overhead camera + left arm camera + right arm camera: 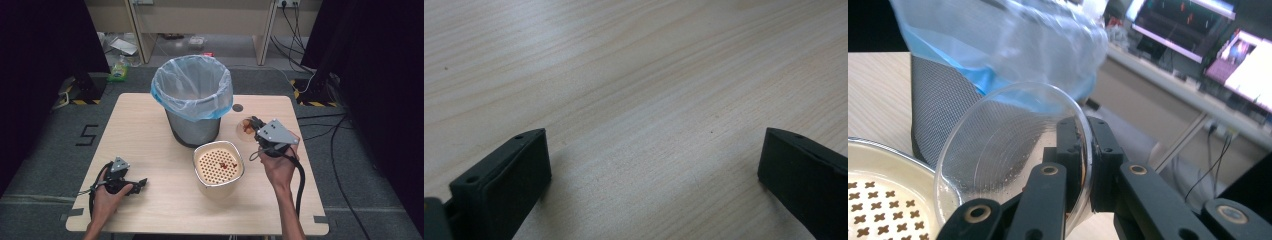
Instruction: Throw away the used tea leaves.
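At the left of the high view, the left gripper (134, 185) lies low on the wooden table (150, 125) near its front left corner, held by the person's left hand (107, 197); in the left gripper view its two black jaws stand wide apart over bare wood, with nothing between them. Further right, at the middle of the table toward the far edge, stands a grey mesh waste bin (192, 127) lined with a pale blue plastic bag (192, 85) folded over its rim. Just in front of the bin sits a cream container (218, 167) with a perforated insert, on which a few small red bits (226, 165) lie. To the right of both, the right gripper (251, 125) is held above the table by the person's right hand (278, 167), and its jaws are pinched onto the rim of a clear plastic bowl (245, 128). In the right gripper view the bowl (1008, 150) is tilted on edge, its wall clamped between the fingers (1068, 150), with the bin's mesh wall close behind it and the container's rim at the lower left.
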